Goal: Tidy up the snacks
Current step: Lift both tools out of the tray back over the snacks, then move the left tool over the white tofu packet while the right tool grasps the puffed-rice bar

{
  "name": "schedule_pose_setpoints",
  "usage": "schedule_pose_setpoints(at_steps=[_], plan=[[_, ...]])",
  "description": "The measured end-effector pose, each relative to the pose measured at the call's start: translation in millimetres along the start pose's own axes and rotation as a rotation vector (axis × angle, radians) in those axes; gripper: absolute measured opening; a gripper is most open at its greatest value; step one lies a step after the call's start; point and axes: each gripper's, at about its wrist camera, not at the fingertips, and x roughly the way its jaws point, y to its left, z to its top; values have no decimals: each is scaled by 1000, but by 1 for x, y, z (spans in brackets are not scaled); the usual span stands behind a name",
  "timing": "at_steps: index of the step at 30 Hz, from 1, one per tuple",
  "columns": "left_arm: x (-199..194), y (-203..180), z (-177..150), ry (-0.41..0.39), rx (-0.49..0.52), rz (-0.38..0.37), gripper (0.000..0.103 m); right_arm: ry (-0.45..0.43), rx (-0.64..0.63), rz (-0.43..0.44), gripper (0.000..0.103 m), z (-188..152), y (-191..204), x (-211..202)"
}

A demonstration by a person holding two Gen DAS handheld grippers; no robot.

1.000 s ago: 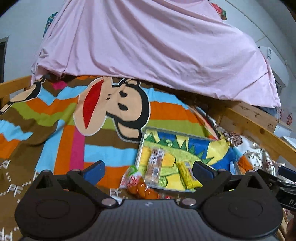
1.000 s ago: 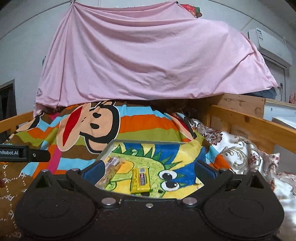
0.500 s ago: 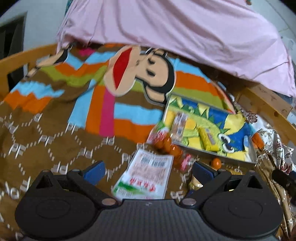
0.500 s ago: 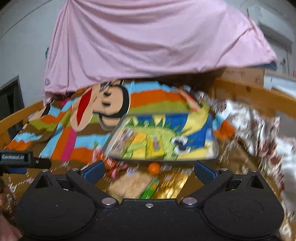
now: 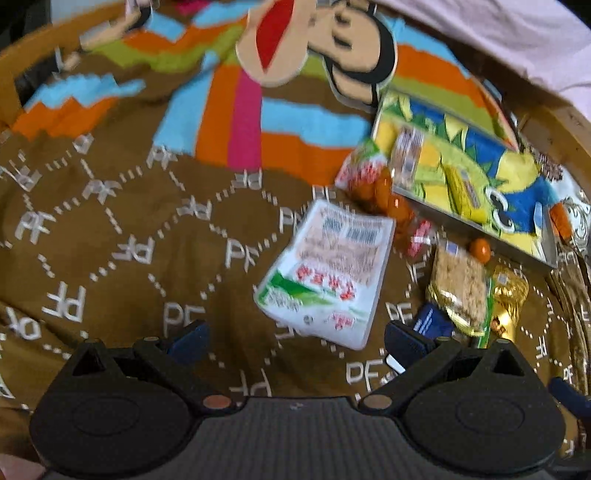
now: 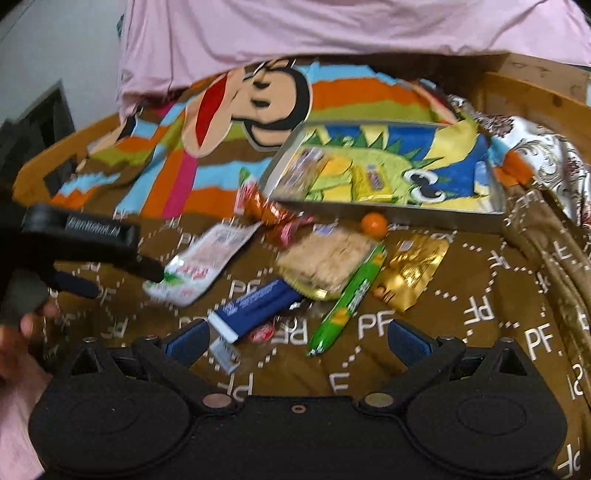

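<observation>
Several snacks lie on a brown blanket in front of a dinosaur-print tray (image 6: 424, 214) (image 5: 546, 254), which holds two wrapped bars (image 6: 373, 177). A white packet (image 5: 328, 269) (image 6: 199, 262) lies just ahead of my open, empty left gripper (image 5: 295, 338). My open, empty right gripper (image 6: 297, 341) hovers over a blue bar (image 6: 255, 302) and a green stick pack (image 6: 349, 299). A clear cracker pack (image 6: 327, 258), a gold pack (image 6: 412, 266), an orange ball (image 6: 373, 224) and orange wrapped sweets (image 6: 264, 210) lie between.
The blanket (image 5: 110, 240) has a monkey print (image 6: 255, 99) at the far side. A pink sheet (image 6: 332, 26) hangs behind. A wooden bed rail (image 6: 535, 96) runs along the right. The left gripper (image 6: 81, 236) shows at the left of the right wrist view.
Both grippers have tilted down and pulled back. The loose snacks in front of the tray have come into view. Both stay open.
</observation>
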Motion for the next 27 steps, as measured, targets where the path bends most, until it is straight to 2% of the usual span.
schedule_pose_setpoints(at_steps=[5,7,11,16,20,27], plan=[[23,6,13,119,-54,-5,102,56,-30,7,102,-5,3,10],[26,3,19,121,-32,-4,102,70,-41,9,102,-3,2,15],[32,-13,35,100,76,7,102,83,-72,9,102,3,2,29],[54,-29,52,121,195,-33,102,67,-138,24,102,16,1,45],[72,-32,57,163,230,-93,102,75,-166,35,102,28,-3,59],[89,-29,63,176,279,-86,102,37,-161,56,102,48,-15,80]])
